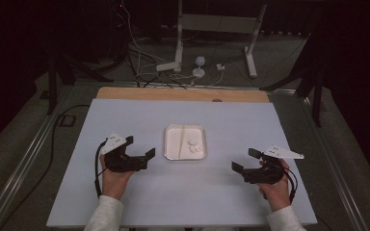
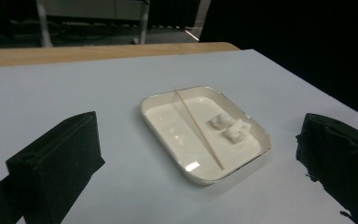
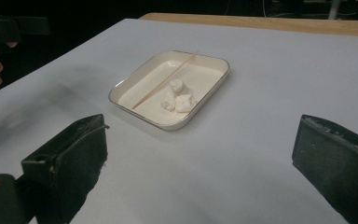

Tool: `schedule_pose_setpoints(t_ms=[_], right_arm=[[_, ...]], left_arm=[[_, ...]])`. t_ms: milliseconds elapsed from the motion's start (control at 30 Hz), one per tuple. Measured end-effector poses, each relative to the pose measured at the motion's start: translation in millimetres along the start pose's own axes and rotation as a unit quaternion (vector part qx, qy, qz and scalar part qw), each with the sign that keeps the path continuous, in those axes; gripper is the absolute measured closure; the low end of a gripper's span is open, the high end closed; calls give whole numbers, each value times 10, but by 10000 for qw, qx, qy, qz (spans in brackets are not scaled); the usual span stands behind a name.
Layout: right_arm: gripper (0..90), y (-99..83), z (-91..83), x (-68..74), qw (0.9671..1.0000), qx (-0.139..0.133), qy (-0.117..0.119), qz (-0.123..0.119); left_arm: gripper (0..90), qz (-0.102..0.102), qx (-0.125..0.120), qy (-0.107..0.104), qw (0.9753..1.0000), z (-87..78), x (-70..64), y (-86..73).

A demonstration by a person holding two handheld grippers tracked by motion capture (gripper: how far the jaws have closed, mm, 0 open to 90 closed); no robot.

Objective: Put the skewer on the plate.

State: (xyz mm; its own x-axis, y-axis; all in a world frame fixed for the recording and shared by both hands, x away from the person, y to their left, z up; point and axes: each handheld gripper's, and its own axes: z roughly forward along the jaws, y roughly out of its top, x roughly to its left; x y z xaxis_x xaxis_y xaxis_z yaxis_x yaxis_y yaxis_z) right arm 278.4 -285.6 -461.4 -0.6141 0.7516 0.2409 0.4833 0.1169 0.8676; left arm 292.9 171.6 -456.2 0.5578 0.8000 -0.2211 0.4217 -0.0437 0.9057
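Tray with skewer, white lumps indistinct, both grippers' jaws apart, empty

The left hand-held gripper has its two black jaws spread wide, one at each lower corner, both apart from everything. Between them, farther off on the pale surface, sits a white tray. A thin wooden stick lies across it, beside what look like two small white lumps.
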Motion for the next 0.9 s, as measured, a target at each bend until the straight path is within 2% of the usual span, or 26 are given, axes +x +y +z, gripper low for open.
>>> schedule_pose_setpoints(t_ms=[100,300,433,600,900], right_arm=[[26,-22,-14,-9,10000,-39,-7,-44],[16,-65,-28,-25,9996,-60,-195,-213],[15,-75,-38,-43,9995,-126,-203,-221],[7,-85,-52,-58,9994,-190,-208,-205],[0,-121,-75,-97,9994,-207,-231,-152]], left_arm=[[7,46,-15,28,10000,-75,39,-29],[7,68,-116,17,9999,-209,135,-103],[6,149,-190,72,9997,-299,175,-145],[7,151,-320,110,9993,-401,214,-191],[6,281,-328,272,9987,-516,243,-224]])
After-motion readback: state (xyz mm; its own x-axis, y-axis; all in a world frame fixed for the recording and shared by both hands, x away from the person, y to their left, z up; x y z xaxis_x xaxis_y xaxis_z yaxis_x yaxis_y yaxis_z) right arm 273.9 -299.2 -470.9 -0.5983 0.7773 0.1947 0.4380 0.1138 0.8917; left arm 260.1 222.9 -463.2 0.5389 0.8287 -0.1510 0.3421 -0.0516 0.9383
